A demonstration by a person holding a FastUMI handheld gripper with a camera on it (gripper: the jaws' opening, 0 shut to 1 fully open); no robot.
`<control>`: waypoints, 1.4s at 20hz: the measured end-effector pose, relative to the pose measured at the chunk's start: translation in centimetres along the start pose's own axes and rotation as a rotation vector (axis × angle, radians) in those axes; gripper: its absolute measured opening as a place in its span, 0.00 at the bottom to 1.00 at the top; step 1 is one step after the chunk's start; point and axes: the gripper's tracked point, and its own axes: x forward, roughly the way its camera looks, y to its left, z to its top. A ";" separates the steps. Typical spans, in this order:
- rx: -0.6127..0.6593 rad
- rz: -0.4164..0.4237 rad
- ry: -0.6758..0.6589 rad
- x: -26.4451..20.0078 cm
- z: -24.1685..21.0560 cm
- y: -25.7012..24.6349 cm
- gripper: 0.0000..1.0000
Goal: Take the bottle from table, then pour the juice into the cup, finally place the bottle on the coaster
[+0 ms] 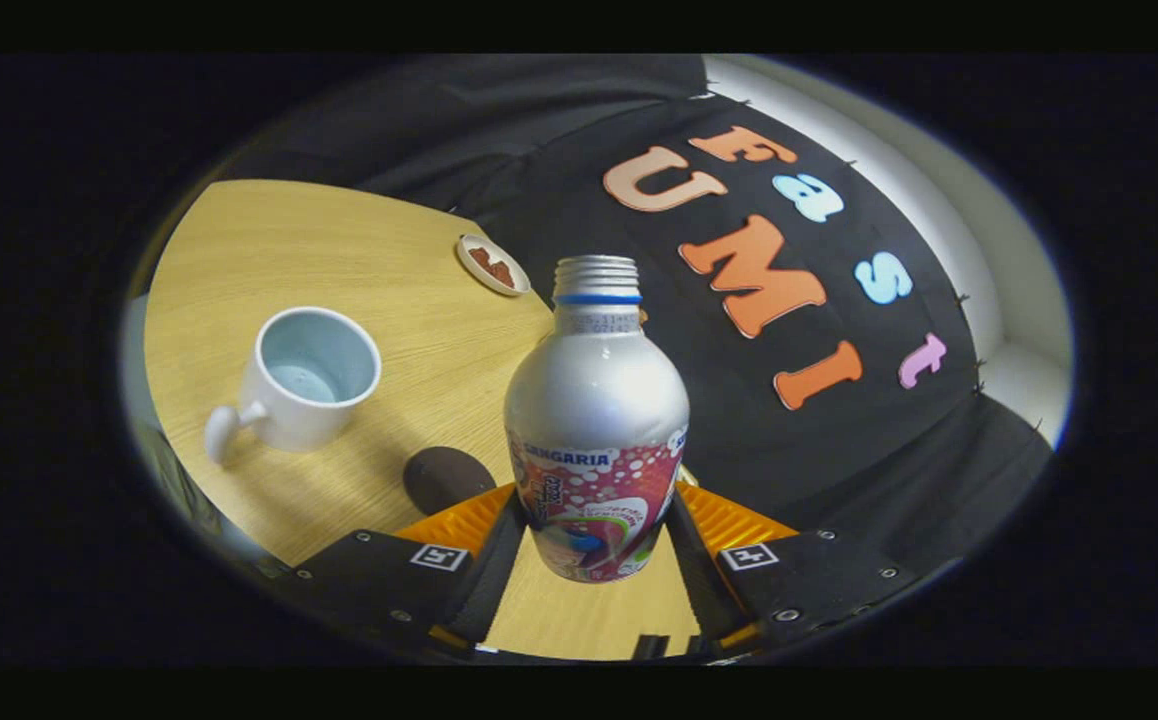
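Silver-shouldered and uncapped, the bottle sits clamped between the jaws of the gripper, both fingers pressing its label, seemingly lifted off the table. Taking it looks done; pouring remains. Ahead to the left wait the dark coaster, then the white cup, with a small dish beyond.

Colours on the table
Silver metal bottle with pink bubble-patterned label, blue neck ring; white ceramic cup, pale-blue inside; dark brown round coaster; light wood-grain table.
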 end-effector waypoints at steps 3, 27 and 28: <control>0.111 0.014 -0.007 0.2 -0.8 0.1 0.77; 0.915 0.286 -0.130 6.8 -2.4 4.4 0.77; 0.915 0.294 -0.128 7.0 -2.3 4.8 0.77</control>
